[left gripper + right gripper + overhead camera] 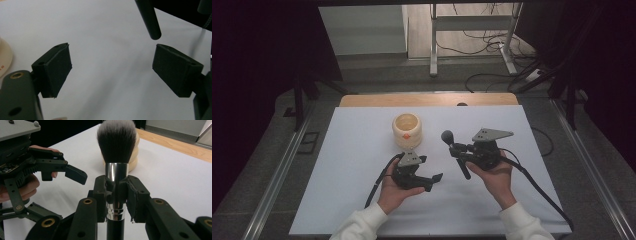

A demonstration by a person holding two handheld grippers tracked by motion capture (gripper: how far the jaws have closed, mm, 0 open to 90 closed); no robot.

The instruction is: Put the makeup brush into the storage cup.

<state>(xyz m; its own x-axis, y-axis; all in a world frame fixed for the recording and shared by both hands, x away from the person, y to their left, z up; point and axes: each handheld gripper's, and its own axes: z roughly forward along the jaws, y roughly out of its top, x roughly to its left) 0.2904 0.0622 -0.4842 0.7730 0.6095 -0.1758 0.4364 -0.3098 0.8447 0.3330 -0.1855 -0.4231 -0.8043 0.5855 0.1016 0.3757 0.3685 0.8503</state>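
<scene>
Honestly, not much writing to read: the cream holder (407, 130) had a small orange mark on its side, and in the left gripper view a couple of tiny orange letters sat at its edge, too cut off to make out. No brand showed on the makeup brush (455, 152).

That brush was clamped in the right gripper (116, 195), jaws closed on the shiny metal ferrule, dark bristles with pale tips pointing up toward 12 o'clock in the right gripper view. From the high view it sat at about 4 o'clock from the holder, well apart from it. The left gripper (428, 172) was wide open with nothing between the jaws, at roughly 6 o'clock from the holder.

The worktop (362, 165) was covered in a plain pale sheet, with a strip of bare wood showing at the far 12 o'clock edge. Beyond that were a grey floor, loose cables (482, 42) and metal desk legs (433, 45), with dark curtains on both sides.
</scene>
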